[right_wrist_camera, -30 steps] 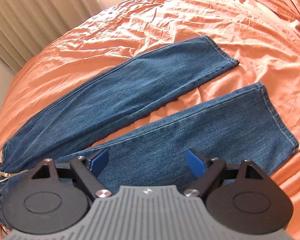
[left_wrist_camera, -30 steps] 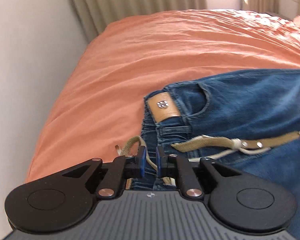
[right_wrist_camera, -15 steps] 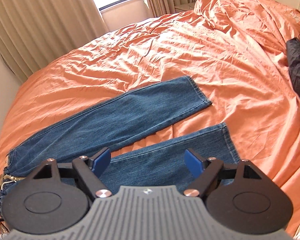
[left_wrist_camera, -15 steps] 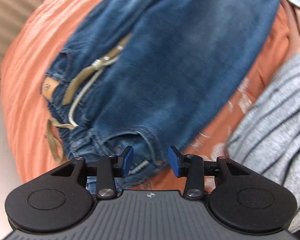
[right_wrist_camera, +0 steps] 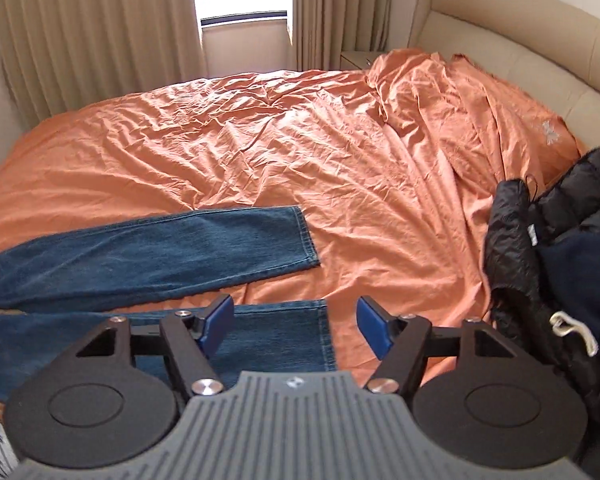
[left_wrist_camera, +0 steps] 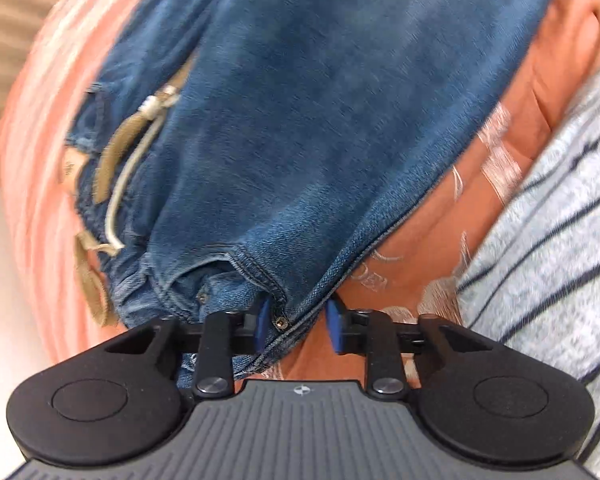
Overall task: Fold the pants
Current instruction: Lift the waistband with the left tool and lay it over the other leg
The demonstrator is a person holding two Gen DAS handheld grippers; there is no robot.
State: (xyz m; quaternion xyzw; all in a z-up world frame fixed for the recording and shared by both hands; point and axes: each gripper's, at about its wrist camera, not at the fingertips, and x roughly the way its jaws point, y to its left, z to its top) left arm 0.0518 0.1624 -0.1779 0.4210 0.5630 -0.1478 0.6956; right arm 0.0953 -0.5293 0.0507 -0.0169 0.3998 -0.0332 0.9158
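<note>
An orange bedspread [right_wrist_camera: 260,152], heavily creased, covers the whole bed, with beige curtains [right_wrist_camera: 80,32] at twelve o'clock and a padded headboard [right_wrist_camera: 520,52] toward two o'clock. The blue jeans [right_wrist_camera: 148,252] lie flat across the near side of it, between eight and nine o'clock from the right gripper's camera: both legs run out toward the middle of the bed, the far leg ending in a hem near the centre, the near leg's hem just ahead of the right gripper [right_wrist_camera: 296,322]. A black puffer jacket [right_wrist_camera: 560,264] is heaped at three o'clock, well apart from the jeans. From the left camera, a grey striped sleeve [left_wrist_camera: 548,248] fills four o'clock. A tan drawstring [left_wrist_camera: 120,160] trails from the waistband at nine o'clock.

The left gripper [left_wrist_camera: 299,320] points steeply down at the waist corner of the jeans; its jaws are narrow and closing, with the riveted pocket edge between them, touching the left pad while the right pad stands clear. The right gripper's jaws are fairly wide, closing, with nothing between them.
</note>
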